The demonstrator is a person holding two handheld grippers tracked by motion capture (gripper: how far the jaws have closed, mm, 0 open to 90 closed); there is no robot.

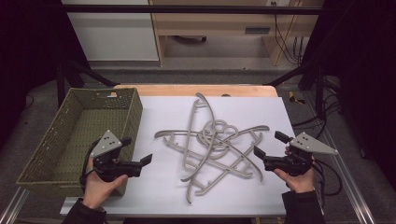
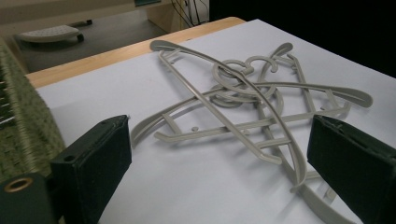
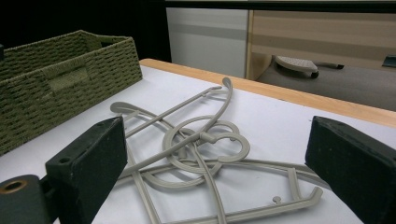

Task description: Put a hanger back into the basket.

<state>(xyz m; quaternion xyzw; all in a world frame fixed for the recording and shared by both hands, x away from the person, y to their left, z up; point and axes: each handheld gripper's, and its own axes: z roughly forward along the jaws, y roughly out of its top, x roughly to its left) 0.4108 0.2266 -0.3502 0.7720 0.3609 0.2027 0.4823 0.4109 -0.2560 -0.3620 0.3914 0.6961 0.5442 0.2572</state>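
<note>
Both grippers, left and right, stood jaws apart, empty, flanking tangled hangers (count unclear from overlap), basket partly cropped.

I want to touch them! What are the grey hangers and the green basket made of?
The hangers look like moulded plastic: smooth, matt grey, with thin ribs. The basket looks woven from twisted olive cord, maybe paper rope or seagrass; the tight ropy weave shows on its walls.

Beside one olive-green woven rectangular basket lies a tangled heap of about four grey plastic clothes hangers; exact count unclear.
</note>
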